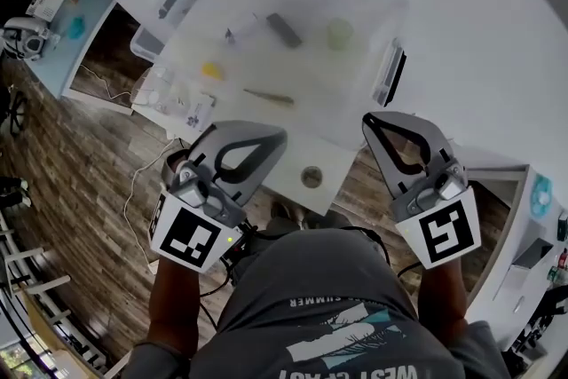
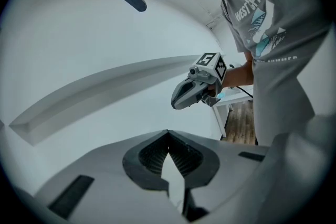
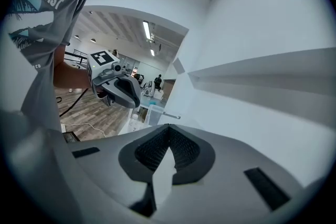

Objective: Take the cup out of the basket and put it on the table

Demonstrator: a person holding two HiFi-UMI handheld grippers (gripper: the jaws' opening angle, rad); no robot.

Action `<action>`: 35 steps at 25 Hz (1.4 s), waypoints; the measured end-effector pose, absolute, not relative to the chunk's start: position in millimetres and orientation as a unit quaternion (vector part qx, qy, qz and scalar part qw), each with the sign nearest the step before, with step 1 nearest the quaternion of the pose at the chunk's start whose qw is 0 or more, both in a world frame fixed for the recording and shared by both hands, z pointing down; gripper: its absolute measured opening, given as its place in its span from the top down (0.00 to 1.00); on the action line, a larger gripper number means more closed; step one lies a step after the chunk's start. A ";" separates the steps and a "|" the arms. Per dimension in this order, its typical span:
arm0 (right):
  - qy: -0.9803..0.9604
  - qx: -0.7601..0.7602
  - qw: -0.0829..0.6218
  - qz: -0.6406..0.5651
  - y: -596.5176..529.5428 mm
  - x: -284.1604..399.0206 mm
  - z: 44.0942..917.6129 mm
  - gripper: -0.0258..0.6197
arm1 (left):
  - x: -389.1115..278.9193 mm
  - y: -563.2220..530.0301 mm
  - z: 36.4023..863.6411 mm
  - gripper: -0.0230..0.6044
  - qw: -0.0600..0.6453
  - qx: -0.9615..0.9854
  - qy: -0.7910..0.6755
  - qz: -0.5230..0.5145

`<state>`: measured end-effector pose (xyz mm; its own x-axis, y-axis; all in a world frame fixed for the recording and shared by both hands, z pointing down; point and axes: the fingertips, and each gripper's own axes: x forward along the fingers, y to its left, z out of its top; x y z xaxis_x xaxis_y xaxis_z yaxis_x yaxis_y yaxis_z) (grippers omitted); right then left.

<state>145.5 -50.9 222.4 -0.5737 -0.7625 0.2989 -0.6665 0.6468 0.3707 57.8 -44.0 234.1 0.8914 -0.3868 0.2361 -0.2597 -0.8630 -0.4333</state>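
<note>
A translucent plastic basket (image 1: 373,4) stands on the white table (image 1: 497,58) in the head view. Inside it, at the far right, lies a pale green round cup (image 1: 340,33), blurred by the plastic. My left gripper (image 1: 259,138) and right gripper (image 1: 382,125) hover side by side at the table's near edge, short of the basket. Both are shut with nothing between their jaws. In the left gripper view the closed tips (image 2: 168,132) face a white wall, as do those in the right gripper view (image 3: 169,126).
The basket also holds a yellow piece (image 1: 211,69), a dark grey bar (image 1: 284,29) and a thin stick (image 1: 269,97). A round hole (image 1: 311,177) marks the table's near edge. Wood floor with cables (image 1: 133,191) lies below, and other desks stand at the left (image 1: 62,31).
</note>
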 end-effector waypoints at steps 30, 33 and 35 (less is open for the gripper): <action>-0.892 0.365 0.248 -0.098 -196.3 136.6 261.0 0.94 | 48.0 -133.5 244.1 0.95 0.183 -0.948 0.201 -0.164; -0.887 0.369 0.261 -0.090 -216.4 136.4 270.7 0.94 | 43.6 -142.2 246.6 0.95 0.179 -0.950 0.200 -0.157; -0.884 0.370 0.272 -0.085 -227.8 137.0 278.0 0.94 | 41.3 -146.5 248.0 0.95 0.175 -0.952 0.202 -0.149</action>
<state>137.0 -227.8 278.0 -0.5784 -0.7003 0.4183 -0.6074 0.7121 0.3522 41.3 -146.5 248.0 0.8744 -0.4362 0.2124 -0.3322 -0.8574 -0.3932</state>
